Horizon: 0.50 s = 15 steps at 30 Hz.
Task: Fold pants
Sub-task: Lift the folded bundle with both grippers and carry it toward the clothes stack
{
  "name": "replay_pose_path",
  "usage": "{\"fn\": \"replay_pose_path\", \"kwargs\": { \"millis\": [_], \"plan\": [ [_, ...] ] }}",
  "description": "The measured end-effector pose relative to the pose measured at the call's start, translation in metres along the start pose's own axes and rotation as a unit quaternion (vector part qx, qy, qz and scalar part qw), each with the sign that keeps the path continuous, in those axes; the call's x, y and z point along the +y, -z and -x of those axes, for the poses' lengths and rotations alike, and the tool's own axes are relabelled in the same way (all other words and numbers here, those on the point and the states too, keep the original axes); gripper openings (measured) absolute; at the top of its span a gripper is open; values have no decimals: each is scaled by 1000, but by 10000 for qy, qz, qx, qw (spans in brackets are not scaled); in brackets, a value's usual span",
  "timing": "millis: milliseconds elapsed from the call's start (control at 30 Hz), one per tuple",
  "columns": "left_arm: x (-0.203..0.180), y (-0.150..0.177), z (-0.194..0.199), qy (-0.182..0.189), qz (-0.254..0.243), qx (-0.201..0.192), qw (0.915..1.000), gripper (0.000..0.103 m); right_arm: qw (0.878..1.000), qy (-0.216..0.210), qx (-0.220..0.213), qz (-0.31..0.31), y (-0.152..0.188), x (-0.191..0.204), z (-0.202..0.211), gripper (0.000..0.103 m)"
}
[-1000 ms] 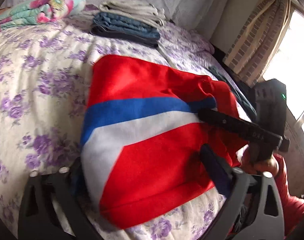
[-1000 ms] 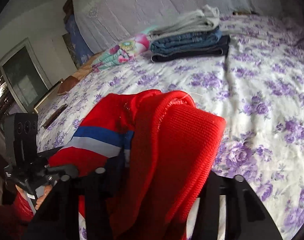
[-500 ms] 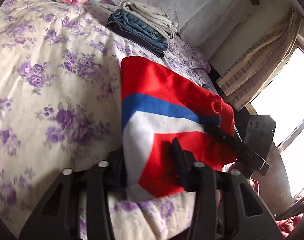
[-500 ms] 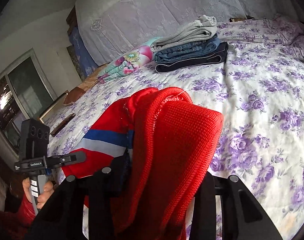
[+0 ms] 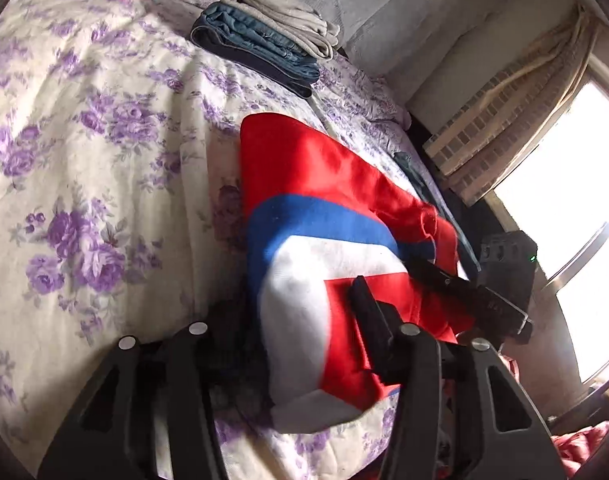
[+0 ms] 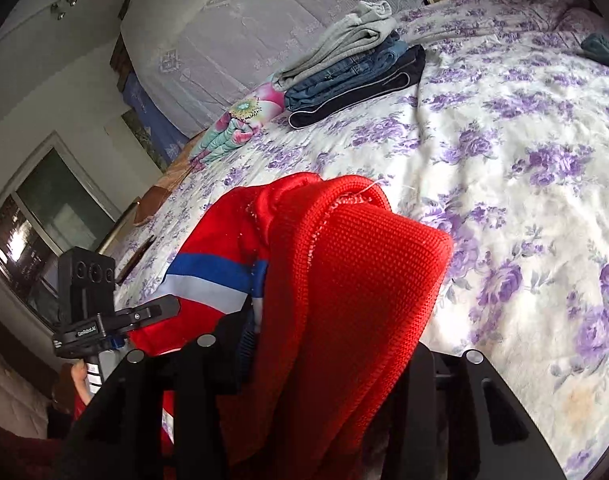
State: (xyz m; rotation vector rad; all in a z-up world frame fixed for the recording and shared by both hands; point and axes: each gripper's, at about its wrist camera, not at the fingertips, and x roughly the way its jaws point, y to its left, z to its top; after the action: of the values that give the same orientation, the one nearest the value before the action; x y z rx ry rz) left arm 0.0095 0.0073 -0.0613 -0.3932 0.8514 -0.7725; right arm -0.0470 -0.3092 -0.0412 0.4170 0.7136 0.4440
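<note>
- Now the left gripper (image 5: 300, 320) pinches the near end of the pants (image 5: 336, 216), which lie on the bed (image 5: 84, 160).
- The right gripper (image 6: 324, 344) is clamped on a red edge of them.
- Folded clothes (image 6: 356, 68) sit well beyond.

Folded clothes stack (image 6: 356, 64) on floral bedspread (image 6: 524, 160), perhaps beside a pillow (image 6: 240, 124).
</note>
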Motion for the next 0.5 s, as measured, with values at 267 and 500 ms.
{"fn": "replay_pose_path", "kwargs": {
  "millis": [267, 500],
  "plan": [
    [-50, -28, 23, -179, -936, -323, 9949, 18, 9965, 175, -383, 721, -26, 35, 19, 40],
    [-68, -131, 19, -306, -1305, -679, 9886, 18, 9897, 321, -775, 1158, -124, 44, 15, 40]
  ]
}}
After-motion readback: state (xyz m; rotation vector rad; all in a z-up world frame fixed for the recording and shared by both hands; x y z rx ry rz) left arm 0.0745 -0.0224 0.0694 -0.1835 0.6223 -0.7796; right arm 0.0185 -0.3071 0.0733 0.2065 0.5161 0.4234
